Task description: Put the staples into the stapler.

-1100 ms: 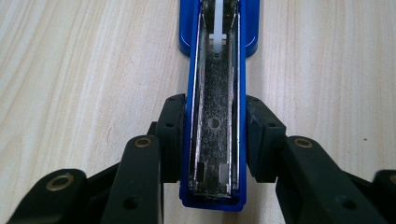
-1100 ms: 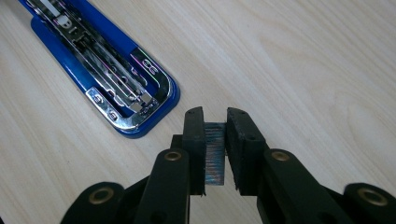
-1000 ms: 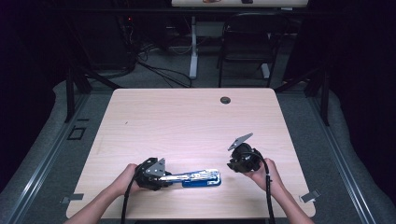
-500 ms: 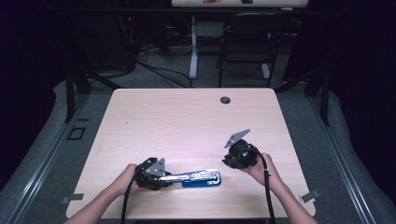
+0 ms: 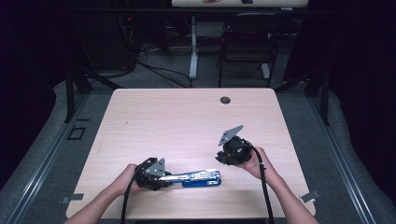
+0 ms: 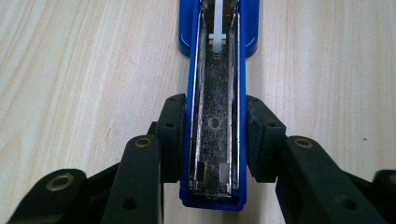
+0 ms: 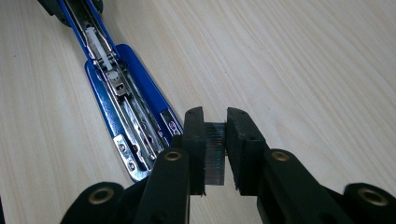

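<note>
With the blue stapler (image 6: pixel 215 116) lying opened out on the counter (image 5: pixel 187 121), clamped at one end by the left gripper (image 6: pixel 214 135) fingers, the right gripper (image 7: pixel 215 149) pinches a strip of staples (image 7: pixel 215 156) just beside it, so reloading seems underway: next, align the strip with the open channel.

Stapler (image 6: pixel 215 116) far end cut off by top edge in left gripper view; small dark disc (image 5: pixel 225 100) beyond the stapler on desk (image 5: pixel 187 121) too small to ID.

Bare table (image 5: pixel 187 121) ahead of both hands, sole obstacle the opened blue stapler (image 5: pixel 201 178) along the near edge.
</note>
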`<state>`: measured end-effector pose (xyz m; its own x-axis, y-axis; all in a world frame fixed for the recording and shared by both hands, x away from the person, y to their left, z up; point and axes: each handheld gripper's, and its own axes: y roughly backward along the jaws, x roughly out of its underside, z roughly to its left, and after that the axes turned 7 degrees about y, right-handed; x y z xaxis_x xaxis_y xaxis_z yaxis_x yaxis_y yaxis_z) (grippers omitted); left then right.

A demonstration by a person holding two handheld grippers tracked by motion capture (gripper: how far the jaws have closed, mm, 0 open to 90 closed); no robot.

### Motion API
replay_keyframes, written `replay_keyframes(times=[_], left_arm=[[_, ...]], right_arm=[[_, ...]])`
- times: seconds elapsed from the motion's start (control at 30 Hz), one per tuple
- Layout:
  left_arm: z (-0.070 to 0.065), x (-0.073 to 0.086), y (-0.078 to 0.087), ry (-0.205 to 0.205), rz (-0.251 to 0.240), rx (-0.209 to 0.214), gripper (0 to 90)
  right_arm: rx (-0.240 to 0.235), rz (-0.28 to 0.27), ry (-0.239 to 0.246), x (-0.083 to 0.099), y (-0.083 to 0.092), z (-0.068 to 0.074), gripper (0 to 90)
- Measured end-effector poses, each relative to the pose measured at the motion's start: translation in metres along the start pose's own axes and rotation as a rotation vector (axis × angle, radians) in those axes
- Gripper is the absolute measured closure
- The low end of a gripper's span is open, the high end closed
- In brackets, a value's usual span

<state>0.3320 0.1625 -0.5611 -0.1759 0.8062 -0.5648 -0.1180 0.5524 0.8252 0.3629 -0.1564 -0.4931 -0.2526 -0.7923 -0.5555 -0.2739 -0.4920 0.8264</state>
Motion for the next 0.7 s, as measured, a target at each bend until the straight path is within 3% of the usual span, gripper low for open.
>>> replay_keyframes(times=[0.5, 0.7], left_arm=[[0.000, 0.000, 0.000, 0.001, 0.004, 0.001, 63.4], [0.000, 0.000, 0.000, 0.003, 0.005, 0.002, 63.4]], right_arm=[[-0.074, -0.060, 0.097, -0.014, -0.006, 0.005, 78.5], [-0.135, -0.069, 0.163, -0.021, -0.013, 0.012, 78.5]])
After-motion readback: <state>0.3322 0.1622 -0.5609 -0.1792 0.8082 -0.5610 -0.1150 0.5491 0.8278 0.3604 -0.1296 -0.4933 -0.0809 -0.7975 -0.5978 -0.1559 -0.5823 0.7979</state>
